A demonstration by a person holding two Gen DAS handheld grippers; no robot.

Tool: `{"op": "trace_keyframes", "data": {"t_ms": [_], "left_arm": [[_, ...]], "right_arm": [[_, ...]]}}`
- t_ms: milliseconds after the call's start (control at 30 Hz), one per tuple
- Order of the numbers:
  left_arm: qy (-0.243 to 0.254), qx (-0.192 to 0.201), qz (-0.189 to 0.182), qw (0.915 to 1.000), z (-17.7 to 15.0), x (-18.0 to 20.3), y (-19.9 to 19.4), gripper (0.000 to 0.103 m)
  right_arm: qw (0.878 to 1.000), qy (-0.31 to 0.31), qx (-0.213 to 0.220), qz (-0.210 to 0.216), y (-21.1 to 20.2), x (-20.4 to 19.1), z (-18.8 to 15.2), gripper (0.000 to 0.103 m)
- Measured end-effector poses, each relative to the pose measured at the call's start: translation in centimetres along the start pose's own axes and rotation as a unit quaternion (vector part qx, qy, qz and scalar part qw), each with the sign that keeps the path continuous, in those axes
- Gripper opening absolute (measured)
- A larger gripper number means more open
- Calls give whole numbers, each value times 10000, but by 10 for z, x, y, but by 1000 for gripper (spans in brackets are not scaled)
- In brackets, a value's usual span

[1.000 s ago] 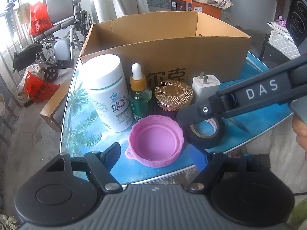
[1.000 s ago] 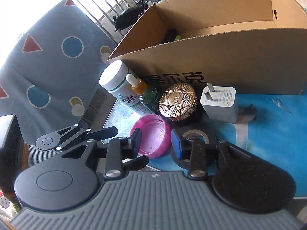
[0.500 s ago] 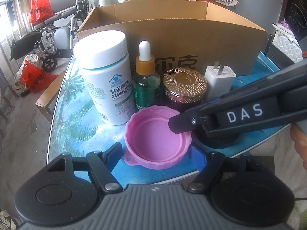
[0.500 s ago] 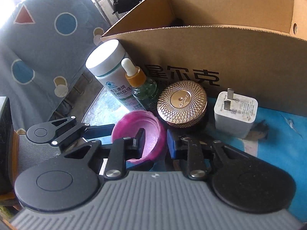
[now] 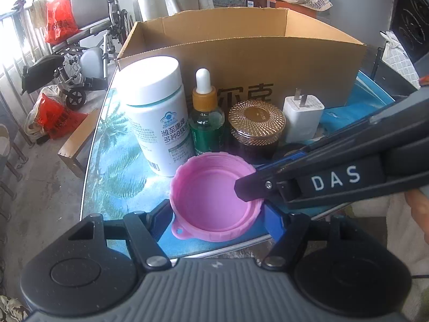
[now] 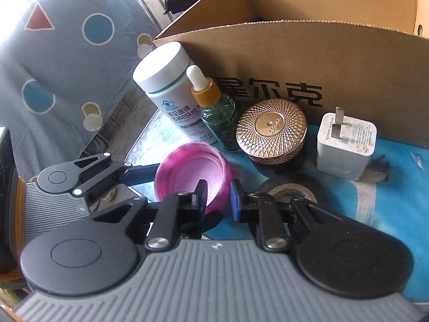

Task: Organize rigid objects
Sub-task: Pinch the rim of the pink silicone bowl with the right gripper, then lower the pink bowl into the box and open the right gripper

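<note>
Your right hand-held gripper (image 6: 217, 196) had its fingers apart, straddling the near wall of the pink lid (image 6: 191, 173), one finger inside the bowl of it and one outside; your left hand-held gripper (image 5: 214, 216) was also spread wide, its two fingers flanking the same lid (image 5: 214, 198) at the near edge of the surface (image 5: 118, 171), not yet pressing on it as far as could be made out; to do this step well you needed to pinch the rim squarely with one gripper alone, keep the other clear so the two did not collide, and lift straight up before carrying the lid over the near wall of the cardboard box (image 5: 254, 61), which stood just behind the white bottle (image 5: 158, 112), the dropper bottle (image 5: 205, 112), the gold-lidded jar (image 5: 254, 126) and the white charger (image 5: 303, 118); the lid sat close to the surface's edge, so a sideways nudge could have tipped it off; the black tape roll (image 6: 291, 191) showed only in the right view; the box's floor was hidden by its wall, so you could not judge what lay inside.
</note>
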State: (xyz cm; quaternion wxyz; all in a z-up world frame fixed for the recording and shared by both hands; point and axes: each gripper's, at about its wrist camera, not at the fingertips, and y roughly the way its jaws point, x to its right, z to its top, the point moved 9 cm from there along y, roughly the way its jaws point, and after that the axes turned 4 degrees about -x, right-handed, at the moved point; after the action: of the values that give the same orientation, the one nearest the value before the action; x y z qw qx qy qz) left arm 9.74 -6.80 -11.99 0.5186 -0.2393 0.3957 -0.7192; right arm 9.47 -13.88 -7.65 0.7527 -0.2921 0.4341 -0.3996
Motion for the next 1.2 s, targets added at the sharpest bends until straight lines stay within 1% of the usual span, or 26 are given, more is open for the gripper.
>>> {"op": "trace_keyframes", "data": {"t_ms": [167, 300, 400, 467, 567, 633, 733, 767, 833, 933, 1033, 1200], "left_arm": [[0, 193, 151, 9997, 2, -2, -27, 73], [-8, 573, 308, 9979, 17, -7, -62, 73], [164, 923, 495, 9944, 40, -8, -85, 73], [309, 1172, 596, 9908, 62, -8, -99, 73], [444, 1396, 566, 9876, 98, -7, -109, 73], [537, 1410, 448, 9875, 124, -6, -107, 73], [610, 1171, 173, 9911, 157, -4, -90, 73], [636, 1017, 64, 9928, 168, -4, -80, 73], [645, 568, -190, 9961, 187, -5, -54, 73], [564, -93, -513, 9970, 210, -11, -13, 73], [586, -556, -578, 9951, 224, -14, 27, 73], [648, -1263, -457, 9888, 234, -16, 97, 73]], "right_arm": [[9997, -74, 122, 186, -17, -15, -3, 17], [9986, -208, 370, 330, -43, -31, 2, 17], [9958, -416, 706, 401, -73, -44, 17, 17], [9930, -570, 954, 410, -93, -50, 33, 18], [9880, -770, 1288, 359, -121, -53, 63, 18], [9856, -829, 1438, 308, -136, -49, 85, 19], [9866, -717, 1450, 226, -147, -32, 117, 20], [9877, -659, 1403, 192, -148, -25, 127, 20], [9916, -429, 1208, 159, -144, -4, 144, 21], [9967, 60, 776, 243, -127, 32, 166, 21], [9973, 580, 340, 311, -94, 69, 185, 21], [9948, 982, -201, 166, -37, 113, 207, 21]]}}
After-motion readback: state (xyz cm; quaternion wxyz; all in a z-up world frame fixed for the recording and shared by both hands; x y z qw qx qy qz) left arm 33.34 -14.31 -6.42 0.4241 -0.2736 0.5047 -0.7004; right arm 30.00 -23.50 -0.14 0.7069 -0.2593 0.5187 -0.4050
